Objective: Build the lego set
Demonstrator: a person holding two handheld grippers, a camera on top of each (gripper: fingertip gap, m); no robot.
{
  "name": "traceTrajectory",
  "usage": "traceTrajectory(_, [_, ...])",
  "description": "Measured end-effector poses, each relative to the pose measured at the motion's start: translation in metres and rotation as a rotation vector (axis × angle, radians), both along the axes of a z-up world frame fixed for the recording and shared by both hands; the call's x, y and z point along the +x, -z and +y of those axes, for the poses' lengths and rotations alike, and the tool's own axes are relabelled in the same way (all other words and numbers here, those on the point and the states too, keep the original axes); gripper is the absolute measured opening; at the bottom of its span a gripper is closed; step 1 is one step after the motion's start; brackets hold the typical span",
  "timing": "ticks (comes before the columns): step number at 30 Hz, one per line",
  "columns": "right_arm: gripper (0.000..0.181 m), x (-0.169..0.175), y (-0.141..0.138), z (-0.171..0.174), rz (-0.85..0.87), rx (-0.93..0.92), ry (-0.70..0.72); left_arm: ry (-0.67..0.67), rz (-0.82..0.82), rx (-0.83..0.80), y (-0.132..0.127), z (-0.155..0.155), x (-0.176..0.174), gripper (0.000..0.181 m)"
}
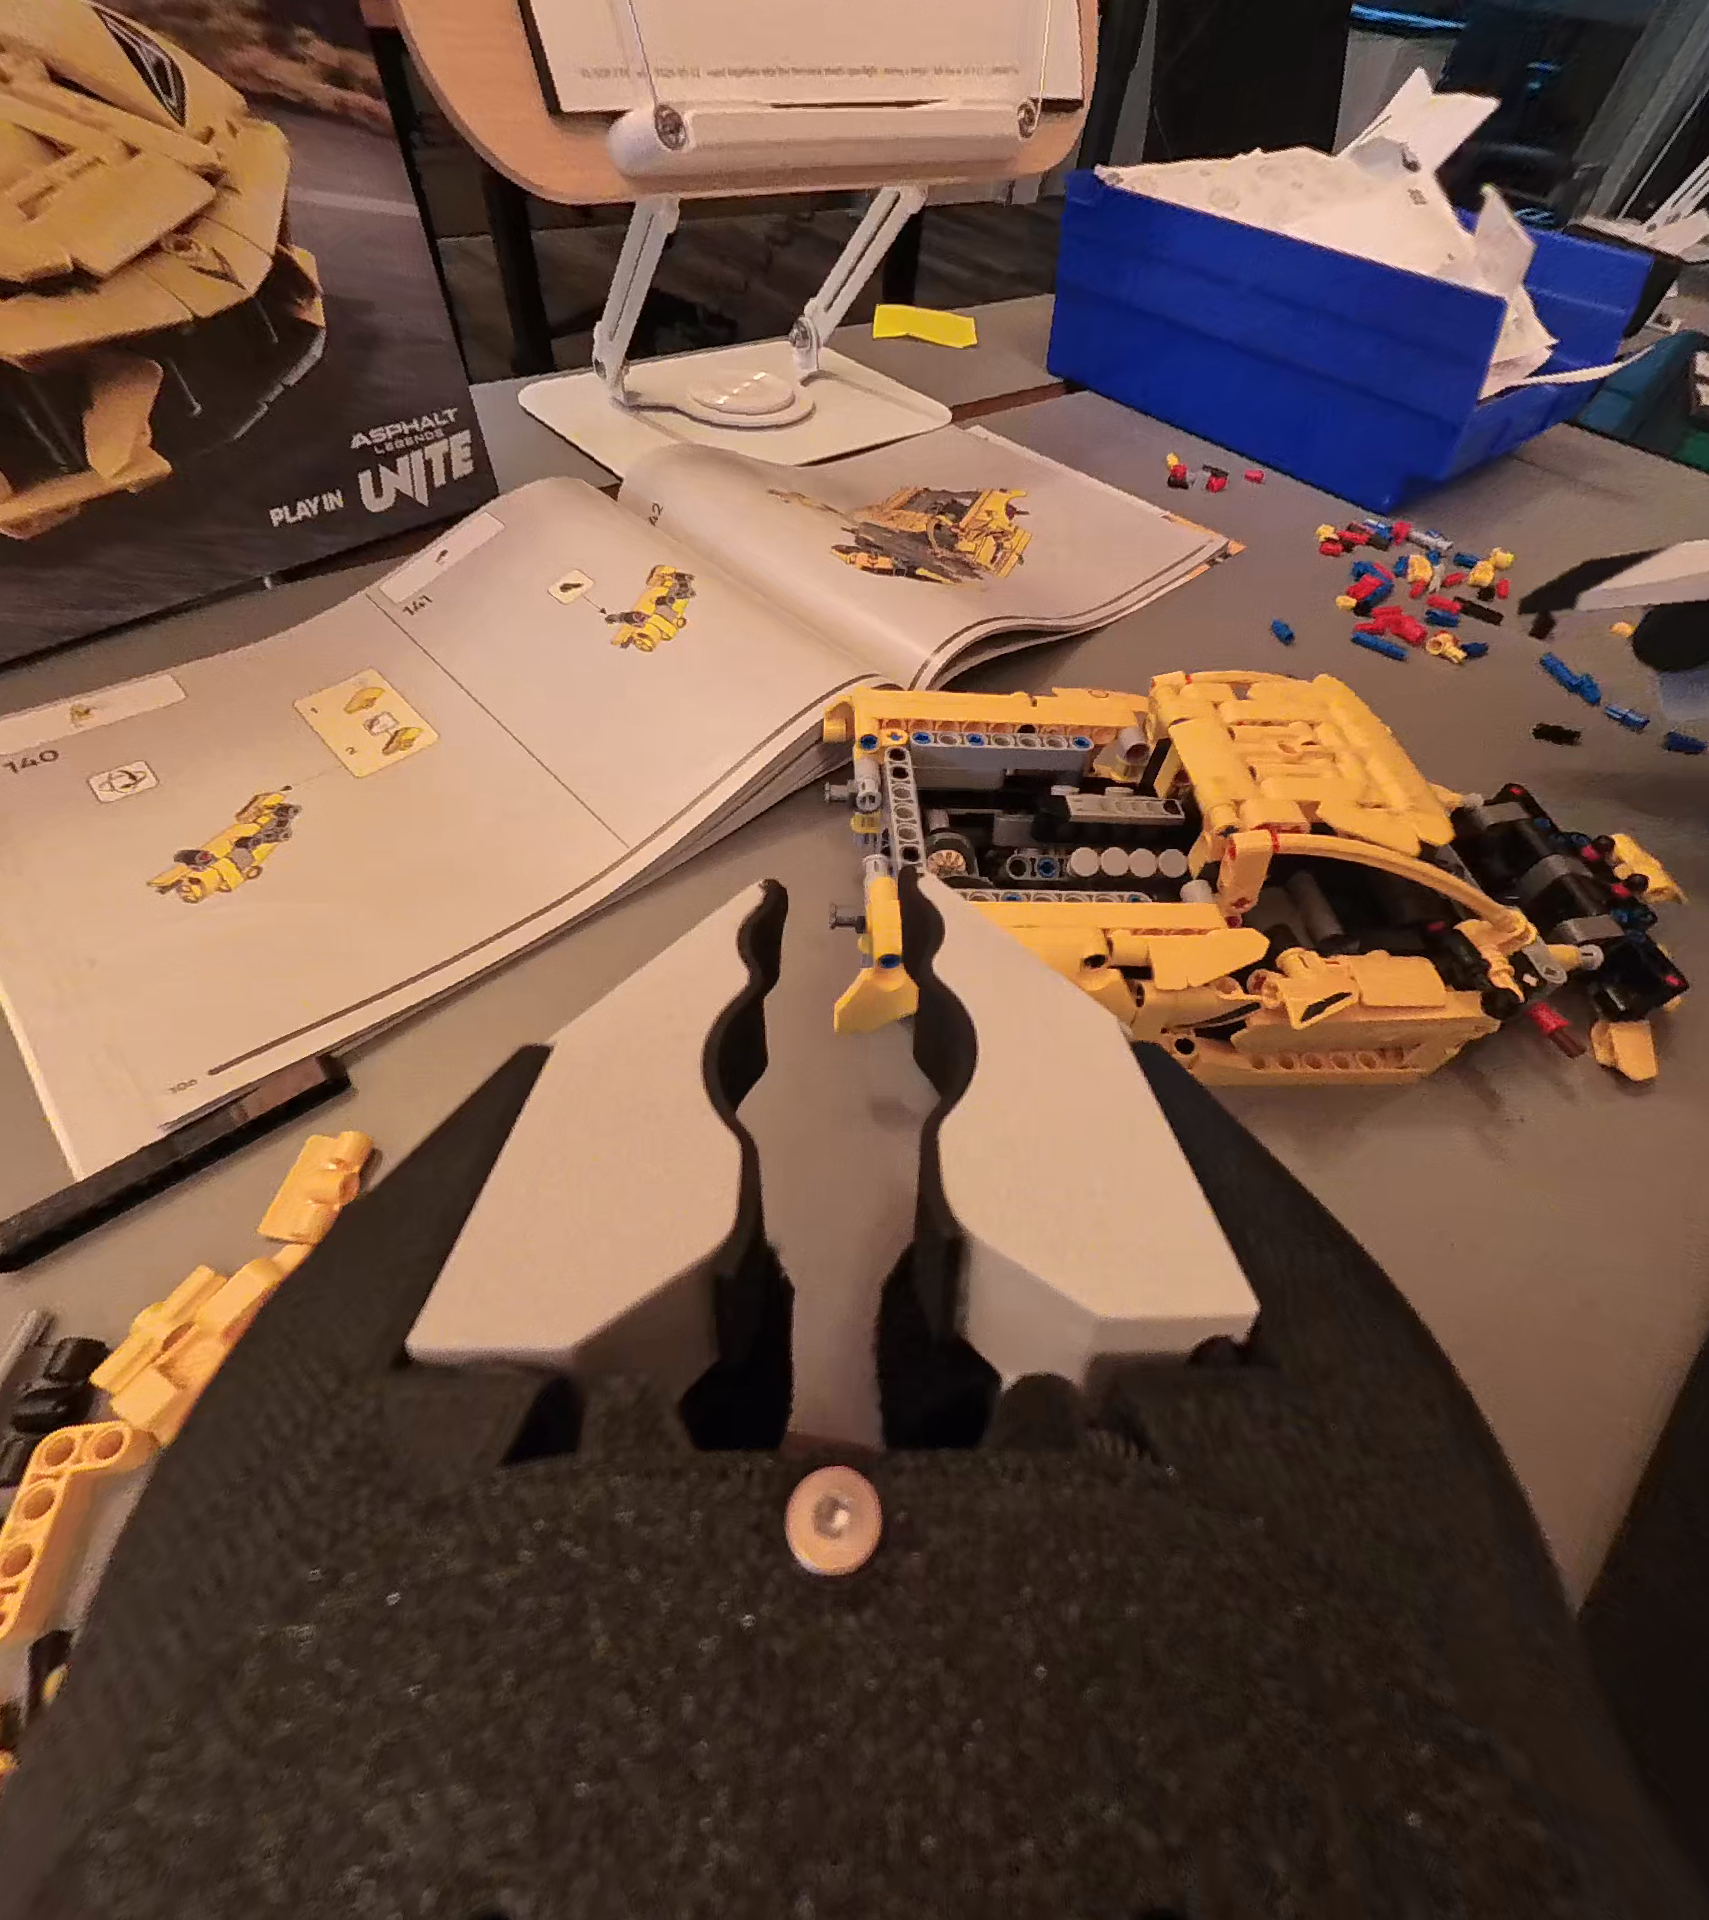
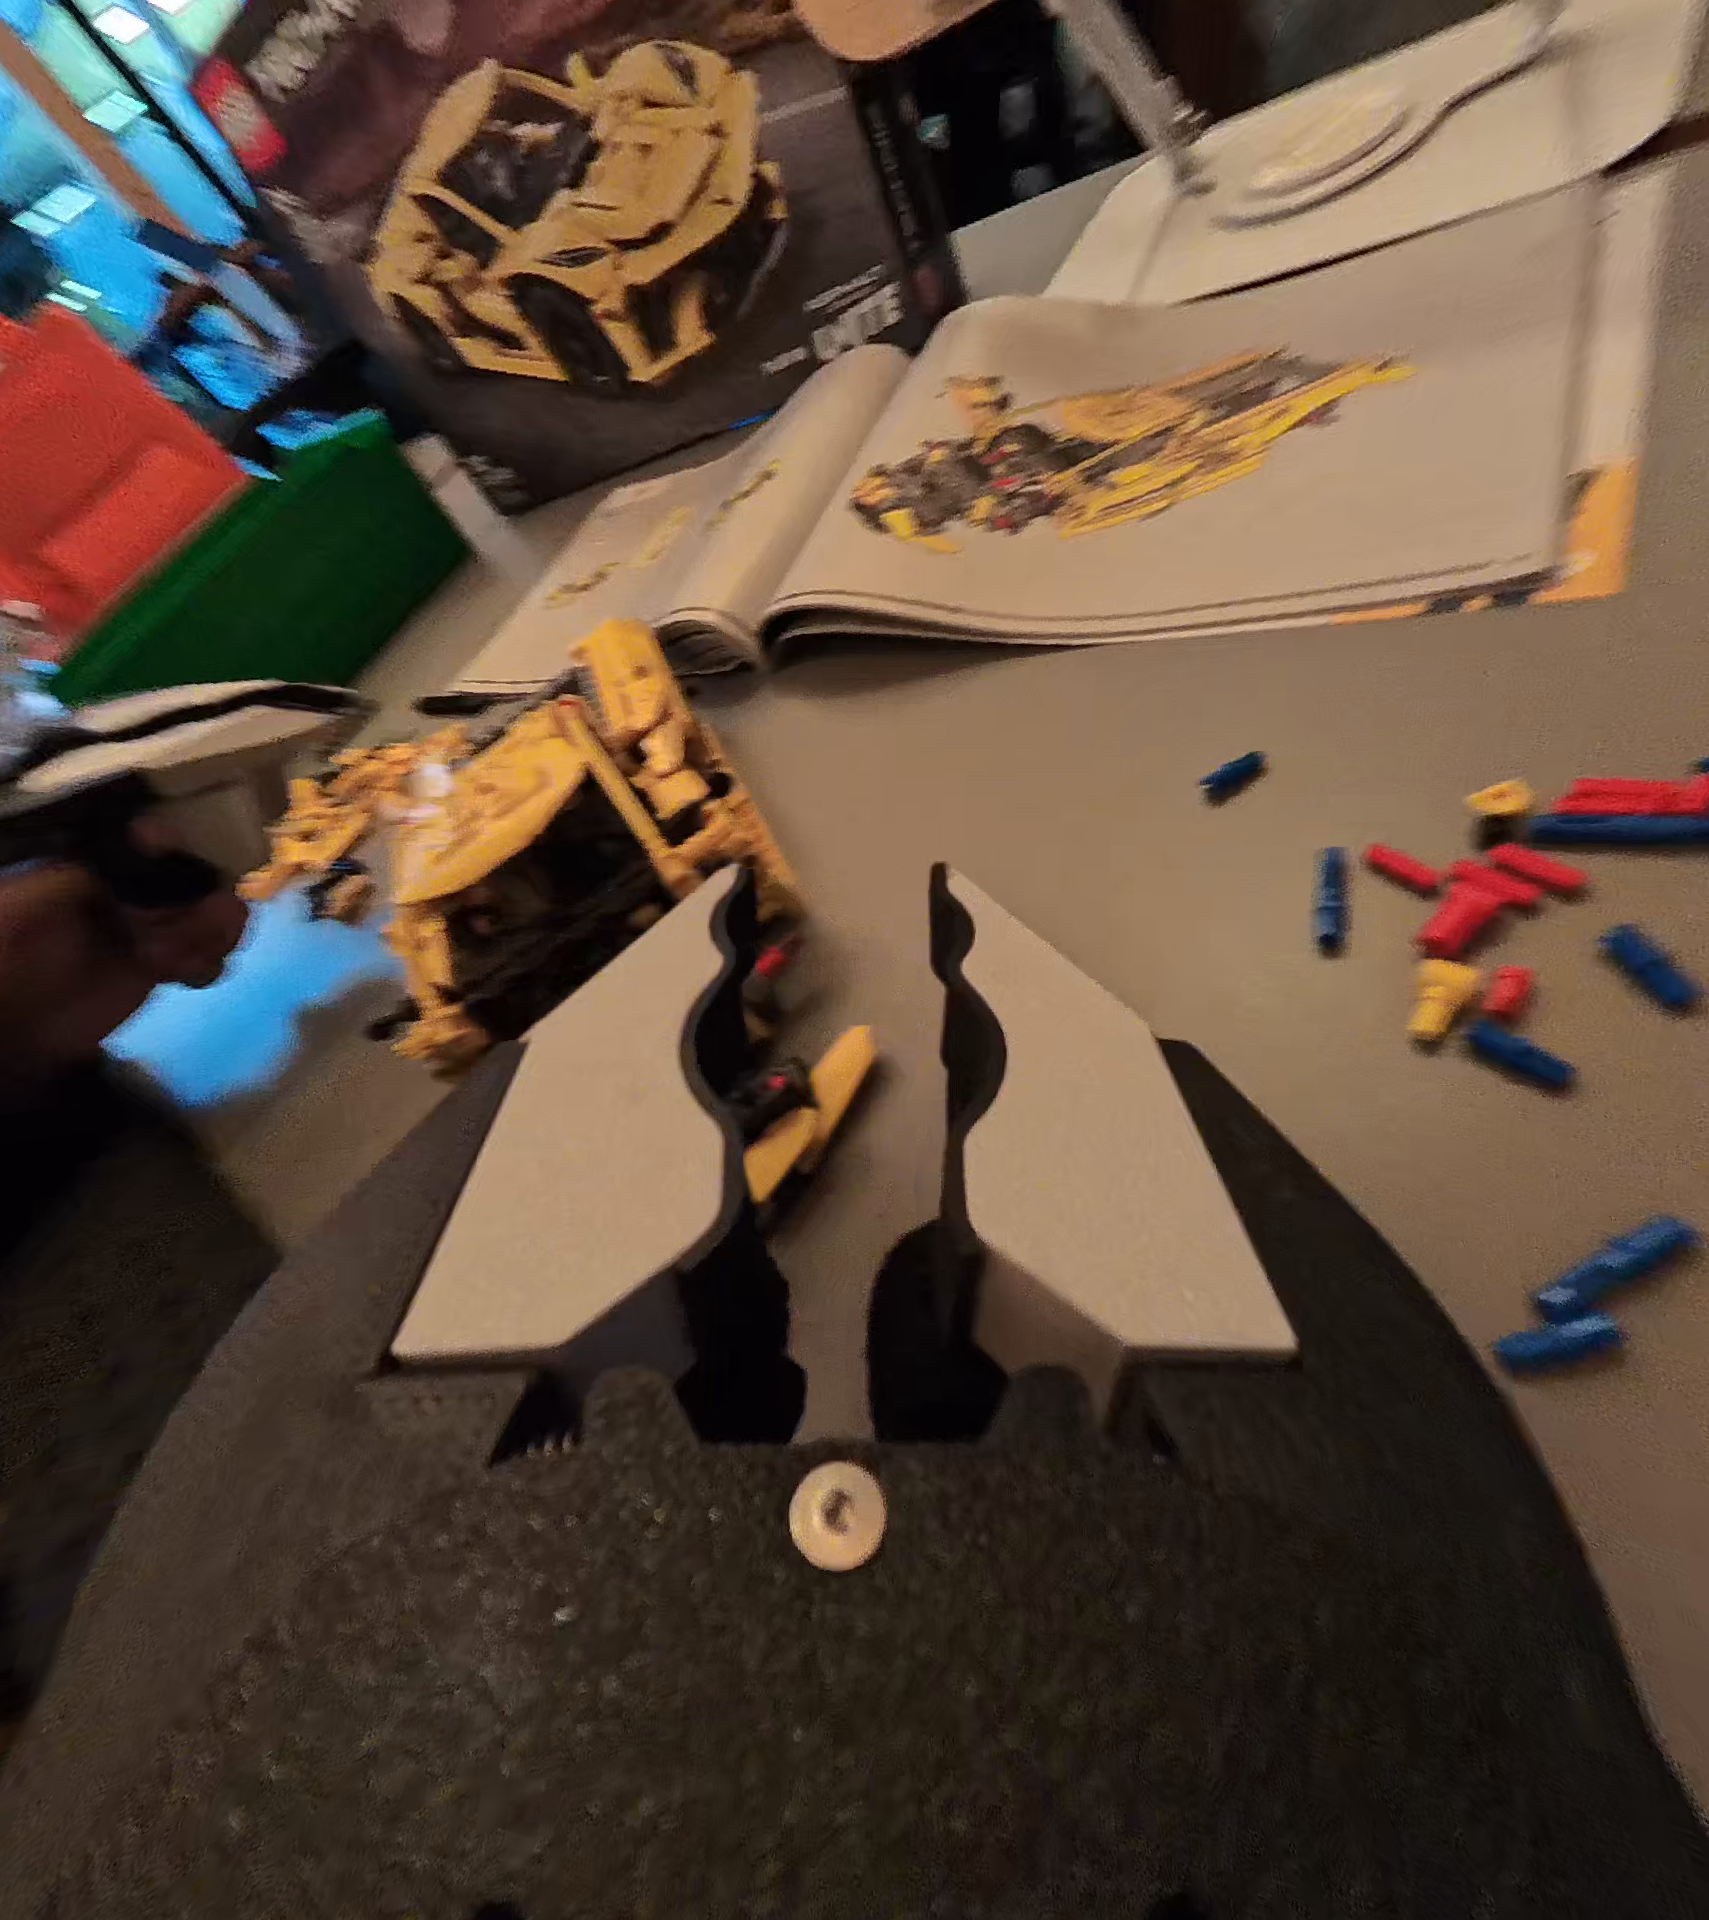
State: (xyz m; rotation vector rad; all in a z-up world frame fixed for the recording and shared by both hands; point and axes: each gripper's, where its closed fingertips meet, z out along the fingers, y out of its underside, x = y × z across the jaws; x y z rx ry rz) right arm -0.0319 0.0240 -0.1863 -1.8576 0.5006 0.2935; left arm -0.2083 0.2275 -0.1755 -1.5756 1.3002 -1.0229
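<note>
The half-built yellow and black car model lies on the grey table. My left gripper is open and empty, its tips just at the model's near-left corner, where a thin yellow beam shows in the gap beside the right finger. In the right wrist view, which is blurred, my right gripper is open over the table beside the model. A small yellow and black piece lies below the gap, near the left finger; I cannot tell if it is joined to the model.
An open instruction book lies left of the model, with the set's box and a book stand behind. A blue bin holds paper bags. Red, blue and yellow pins are scattered at right. Loose yellow parts lie near left. The tips of one gripper are about 25 cm away from the tips of the other.
</note>
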Motion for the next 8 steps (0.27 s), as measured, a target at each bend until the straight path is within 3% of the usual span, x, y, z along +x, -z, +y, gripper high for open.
traceTrajectory(3, [0.029, 0.009, 0.01, -0.002, -0.107, -0.087, 0.051, -0.004, 0.018, 0.003, 0.004, 0.002, 0.001, 0.022])
traceTrajectory(8, [0.027, 0.002, 0.015, 0.002, -0.111, -0.107, 0.013, -0.003, 0.051, 0.03, 0.011, 0.002, 0.003, 0.022])
